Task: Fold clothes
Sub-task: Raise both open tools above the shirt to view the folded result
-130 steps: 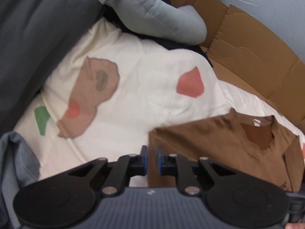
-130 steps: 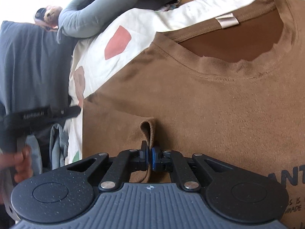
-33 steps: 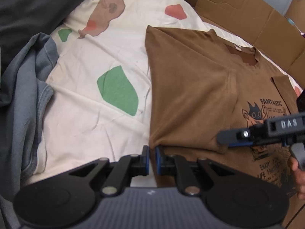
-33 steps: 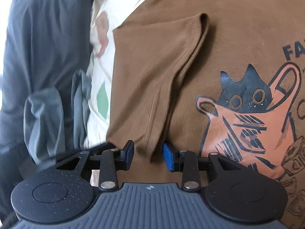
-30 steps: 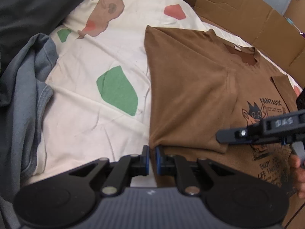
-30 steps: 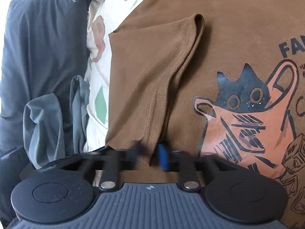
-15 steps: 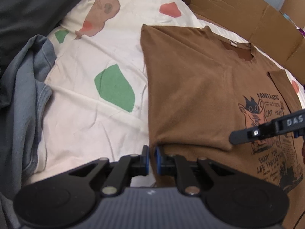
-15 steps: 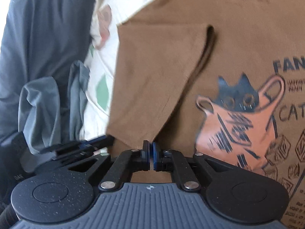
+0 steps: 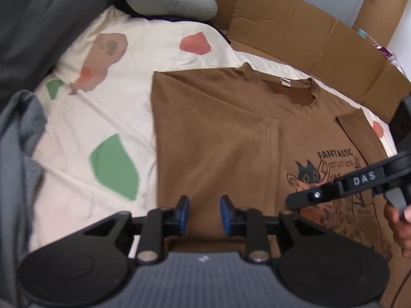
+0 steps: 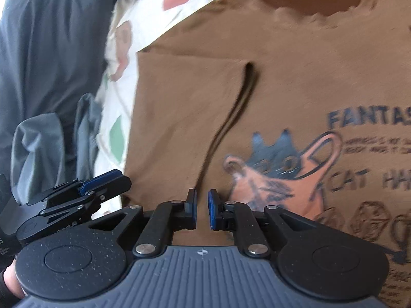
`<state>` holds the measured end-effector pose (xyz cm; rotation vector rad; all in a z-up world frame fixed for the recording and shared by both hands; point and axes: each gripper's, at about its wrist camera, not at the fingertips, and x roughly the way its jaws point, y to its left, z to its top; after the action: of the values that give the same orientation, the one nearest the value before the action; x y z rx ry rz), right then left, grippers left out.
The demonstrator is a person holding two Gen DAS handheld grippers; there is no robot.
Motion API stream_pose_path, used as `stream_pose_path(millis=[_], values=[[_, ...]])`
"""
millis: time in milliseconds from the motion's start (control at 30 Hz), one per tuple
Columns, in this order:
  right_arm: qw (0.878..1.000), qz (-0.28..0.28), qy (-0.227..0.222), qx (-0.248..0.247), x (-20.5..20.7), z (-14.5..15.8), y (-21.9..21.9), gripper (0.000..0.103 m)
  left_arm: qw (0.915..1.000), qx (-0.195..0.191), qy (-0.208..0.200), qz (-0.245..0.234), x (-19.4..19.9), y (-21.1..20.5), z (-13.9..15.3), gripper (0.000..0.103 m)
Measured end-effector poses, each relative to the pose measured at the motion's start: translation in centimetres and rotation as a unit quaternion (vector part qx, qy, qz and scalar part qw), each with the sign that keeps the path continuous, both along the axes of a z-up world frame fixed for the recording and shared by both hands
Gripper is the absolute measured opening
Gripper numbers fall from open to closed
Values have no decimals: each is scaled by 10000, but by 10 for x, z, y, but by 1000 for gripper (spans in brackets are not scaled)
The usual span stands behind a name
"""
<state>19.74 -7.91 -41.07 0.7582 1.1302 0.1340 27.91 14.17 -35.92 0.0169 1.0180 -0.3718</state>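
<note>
The brown shirt point(image 9: 218, 128) lies flat on the patterned sheet point(image 9: 84, 118), its left side lapped over the front, while the left gripper point(image 9: 204, 211) and right gripper point(image 10: 202, 210) hover open above it, gripping nothing.

We see the left tool point(image 9: 203, 214), jaws parted, above the brown T-shirt point(image 9: 218, 138) on a patterned sheet point(image 9: 108, 118); the right tool point(image 9: 295, 201) apparently hovers alongside.
</note>
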Motion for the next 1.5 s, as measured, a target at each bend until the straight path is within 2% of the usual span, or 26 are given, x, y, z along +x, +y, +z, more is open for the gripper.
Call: stream_pose_path(millis=[167, 267, 433, 500, 567, 667, 733, 800, 833, 867, 1133, 1267, 1400, 1500], values=[[9988, -19, 140, -474, -7, 5, -19, 9, 9997, 165, 124, -102, 5, -26, -21, 29], [9968, 38, 221, -767, -12, 12, -33, 9, 9998, 137, 115, -105, 1, -39, -23, 39], [9956, -281, 290, -843, -18, 29, -58, 9, 9993, 83, 207, -283, -11, -53, -17, 40], [9954, -265, 219, -898, -20, 39, -63, 11, 9991, 69, 229, -348, -15, -56, -13, 40], [9950, -263, 157, -950, -23, 48, -68, 22, 9992, 49, 229, -318, -19, -56, -7, 41], [9943, -312, 169, -1006, -28, 57, -74, 26, 9994, -42, 268, -191, -22, -52, 3, 41], [9935, -374, 179, -1059, -32, 66, -80, 26, 9994, -86, 314, -127, -23, -50, 12, 43], [9926, -406, 151, -1131, -38, 77, -86, 27, 9994, -39, 328, -126, -25, -49, 24, 54], [9921, -402, 114, -1179, -41, 85, -88, 33, 9994, -8, 332, -128, -26, -48, 30, 64], [9916, -398, 77, -1227, -45, 92, -91, 39, 9994, 50, 326, -113, -27, -48, 37, 68], [9846, -250, 4, -1732, -80, 162, -116, 46, 9986, 357, 365, 133, -34, -52, 90, 70], [9812, -441, -112, -1876, -101, 208, -135, 56, 9984, 429, 322, 167, -44, -53, 122, 71], [9771, -620, -236, -2024, -122, 256, -154, 56, 9983, 448, 276, 251, -59, -49, 160, 71], [9742, -696, -324, -2124, -134, 296, -166, 57, 9983, 442, 247, 299, -71, -46, 190, 78]])
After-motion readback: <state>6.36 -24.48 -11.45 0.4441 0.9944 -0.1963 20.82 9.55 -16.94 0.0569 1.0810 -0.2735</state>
